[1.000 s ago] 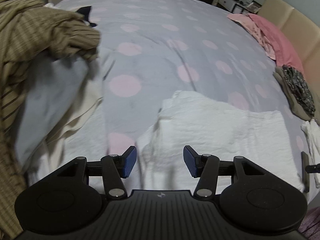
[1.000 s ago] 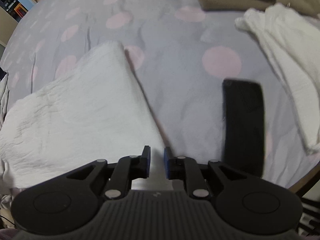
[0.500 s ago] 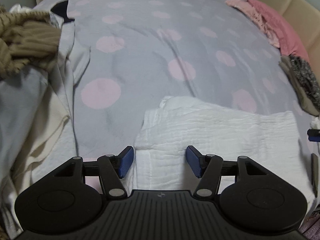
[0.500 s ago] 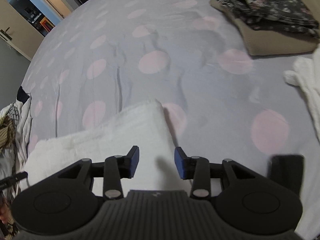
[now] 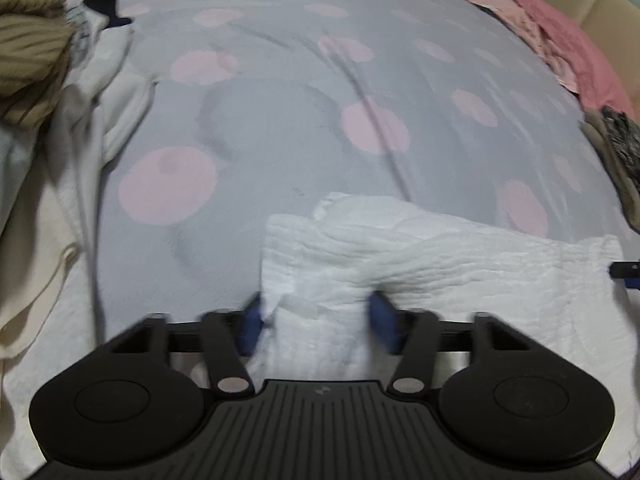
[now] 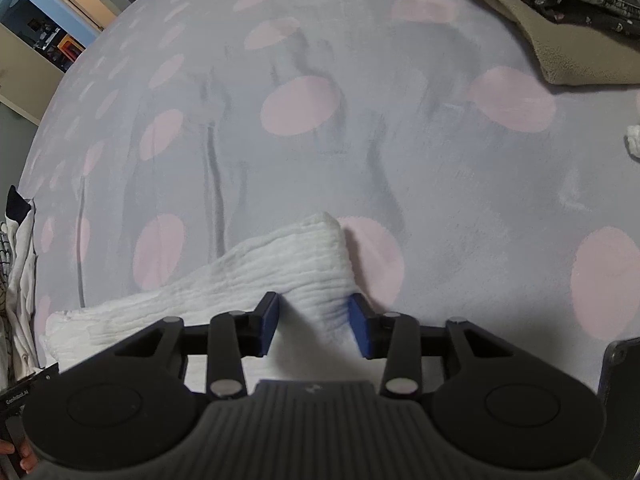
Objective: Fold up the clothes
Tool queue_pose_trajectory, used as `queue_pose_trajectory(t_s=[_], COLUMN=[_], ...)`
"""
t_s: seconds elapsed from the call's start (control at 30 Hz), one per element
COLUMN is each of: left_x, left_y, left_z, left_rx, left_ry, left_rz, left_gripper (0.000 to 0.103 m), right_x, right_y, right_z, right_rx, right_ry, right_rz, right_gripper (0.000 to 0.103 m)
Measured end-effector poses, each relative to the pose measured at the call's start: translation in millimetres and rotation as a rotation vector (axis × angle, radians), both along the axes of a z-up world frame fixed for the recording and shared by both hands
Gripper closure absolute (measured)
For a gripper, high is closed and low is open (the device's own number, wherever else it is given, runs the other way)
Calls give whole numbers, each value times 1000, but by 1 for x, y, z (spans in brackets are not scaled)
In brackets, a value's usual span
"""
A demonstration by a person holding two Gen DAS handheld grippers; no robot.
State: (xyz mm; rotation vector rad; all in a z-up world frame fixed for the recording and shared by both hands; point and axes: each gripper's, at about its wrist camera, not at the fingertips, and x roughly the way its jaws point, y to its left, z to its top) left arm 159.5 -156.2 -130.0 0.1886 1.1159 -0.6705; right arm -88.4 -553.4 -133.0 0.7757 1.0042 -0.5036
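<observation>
A folded white textured cloth (image 5: 440,272) lies on the grey bed sheet with pink dots (image 5: 280,140). My left gripper (image 5: 318,324) is open and low over the cloth's near left corner, its blue pads on either side of that corner. In the right wrist view the same white cloth (image 6: 280,276) shows its right end, and my right gripper (image 6: 314,326) is open with the cloth's end between its blue pads. Neither pair of pads presses the fabric.
A heap of unfolded clothes (image 5: 48,128), brown, pale blue and cream, lies at the left. Pink garments (image 5: 560,40) and a dark patterned stack on beige (image 6: 560,8) sit at the far right. A black phone (image 6: 620,392) rests near the right gripper. Another white cloth (image 6: 634,140) pokes in at right.
Both grippers came down and forward onto the white cloth's near corners. The right gripper went from nearly shut to open. The clothes heap at left slid out toward the frame edge.
</observation>
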Motion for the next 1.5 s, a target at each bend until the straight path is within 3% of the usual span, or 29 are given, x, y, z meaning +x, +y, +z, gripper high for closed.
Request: queue_pose_trajectory(t_s=[0.07,0.13,0.27,0.43,0.57,0.6,0.63,0.83,0.97,1.03,1.07,1.13,1.17,1.3,1.5], left_x=[-3,-8,-11,-11,-16,-19,-21,-34,-39,-43,-45,-48,-50,-57,-63], left_y=[-3,-7,-8,-7,3,5,8,23,30,33,34,37,38,42,47], left_z=[5,11,20,19,36,40,44,58,57,56,56,56,57,63,72], left_rx=[2,21,52,52,6,-5,-16,-44,-46,-36,-33,-32,-33,-36,-64], left_ry=[-16,-58,-94,-111,-139,-147,-154,-145,-109,-109,-108,-104,-103,-108,-113], left_rz=[-12,-14,19,18,56,63,70,80,54,45,42,36,30,9,-8], left_gripper=[85,88,89,77,59,57,57,57,58,58,58,58,58,63,66], right_x=[-1,-3,-9,-9,-14,-17,-20,-36,-38,-37,-37,-36,-36,-35,-26], right_y=[1,1,5,11,9,8,8,8,16,21,23,28,30,40,76], right_z=[1,5,23,33,29,29,29,12,10,13,14,16,18,26,82], right_rx=[-7,-5,-36,-102,-84,-80,-75,-63,-73,-83,-89,-99,-104,-110,-40], right_ry=[-4,-18,-52,-62,-56,-62,-67,-18,5,9,12,16,18,22,-62], right_rz=[5,2,-2,28,37,37,37,50,85,103,113,132,141,173,233], right_gripper=[89,95,97,96,82,76,64,60,50,55,71,87,90,92,92])
